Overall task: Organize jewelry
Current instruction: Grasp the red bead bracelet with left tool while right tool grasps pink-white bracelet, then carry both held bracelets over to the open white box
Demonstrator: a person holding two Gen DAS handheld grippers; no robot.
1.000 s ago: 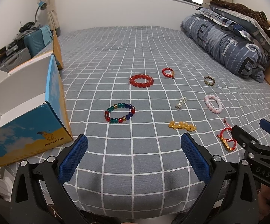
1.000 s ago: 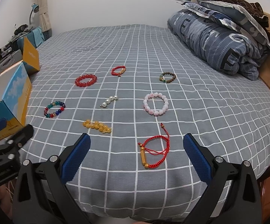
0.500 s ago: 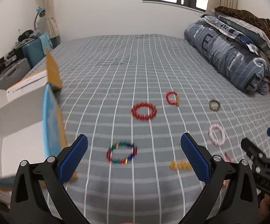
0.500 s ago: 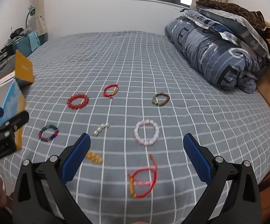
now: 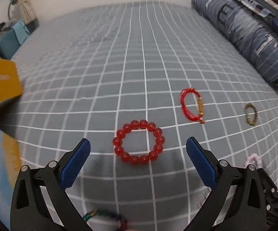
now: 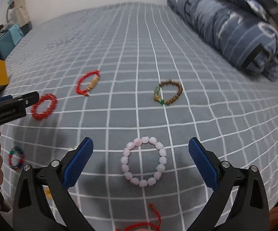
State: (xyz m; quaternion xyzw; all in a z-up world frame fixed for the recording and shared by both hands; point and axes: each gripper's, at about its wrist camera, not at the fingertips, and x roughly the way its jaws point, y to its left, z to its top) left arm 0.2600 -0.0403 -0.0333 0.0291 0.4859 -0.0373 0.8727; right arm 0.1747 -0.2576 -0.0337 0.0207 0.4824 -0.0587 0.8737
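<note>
Now left gripper (image 5: pixel 138 146) jaws wide apart before red bead bracelet (image 5: pixel 138 142); right gripper (image 6: pixel 141 147) likewise, pink bracelet (image 6: pixel 144 161).

A: Red bead bracelet (image 5: pixel 139 142): glossy, translucent, glass-like beads. Pink bead bracelet (image 6: pixel 144 161): smooth, milky sheen.

B: Bedsheet (image 5: pixel 135 61): matt woven cloth. Left tool (image 5: pixel 138 156) pads (image 5: pixel 75 163): blue, finely textured, probably rubber; black matt plastic frame.
</note>
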